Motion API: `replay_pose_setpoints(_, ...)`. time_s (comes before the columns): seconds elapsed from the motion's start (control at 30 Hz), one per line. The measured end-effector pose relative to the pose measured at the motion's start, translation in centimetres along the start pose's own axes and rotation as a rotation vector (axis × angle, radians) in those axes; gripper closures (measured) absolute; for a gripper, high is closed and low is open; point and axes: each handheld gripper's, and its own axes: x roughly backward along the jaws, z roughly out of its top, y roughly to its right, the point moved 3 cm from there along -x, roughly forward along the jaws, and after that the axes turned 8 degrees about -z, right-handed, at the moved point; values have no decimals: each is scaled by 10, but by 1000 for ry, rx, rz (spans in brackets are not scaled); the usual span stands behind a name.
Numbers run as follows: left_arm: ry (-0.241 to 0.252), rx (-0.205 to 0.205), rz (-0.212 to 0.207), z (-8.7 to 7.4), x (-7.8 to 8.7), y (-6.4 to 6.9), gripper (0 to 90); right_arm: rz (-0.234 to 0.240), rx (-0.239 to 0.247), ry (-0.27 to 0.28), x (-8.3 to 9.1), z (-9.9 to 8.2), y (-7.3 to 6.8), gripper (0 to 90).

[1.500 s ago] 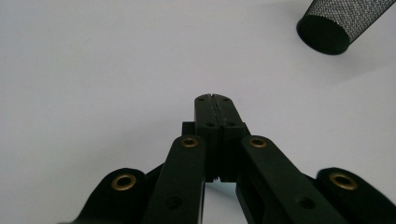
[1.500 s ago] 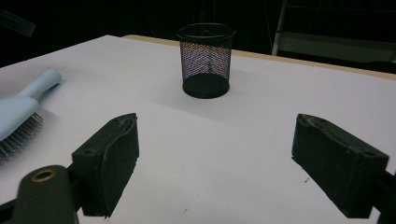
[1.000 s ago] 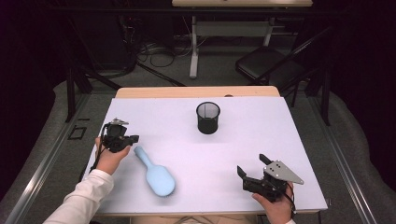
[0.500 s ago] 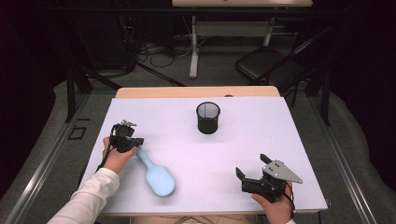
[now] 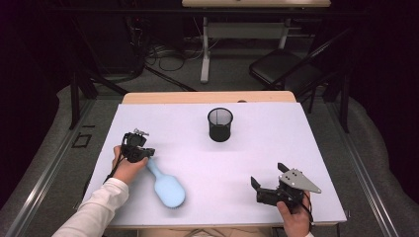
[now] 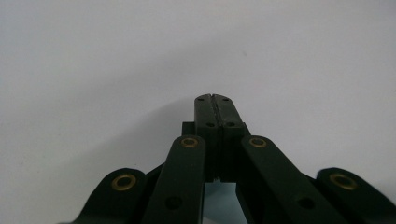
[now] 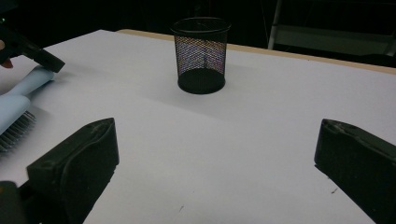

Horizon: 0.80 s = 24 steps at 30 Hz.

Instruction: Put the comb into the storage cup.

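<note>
High view shows the left tongs pressed together by the blue brush handle at seven o'clock on the desk, so spread them first, then pinch the handle gently, while the right tongs, which have just been opening, wait wide apart with nothing between them.

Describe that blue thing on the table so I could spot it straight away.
On the white table, look at the near left part, just beside the left gripper. The hairbrush lies flat there, pale blue, handle toward that gripper. The cup farther back is black mesh and stands upright.
</note>
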Motion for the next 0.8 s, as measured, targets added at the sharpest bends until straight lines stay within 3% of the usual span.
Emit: replay_pose_setpoints(0.8,-34,-15,7,-1,-6,2,900,36,2,-19,-1,-2,1,0)
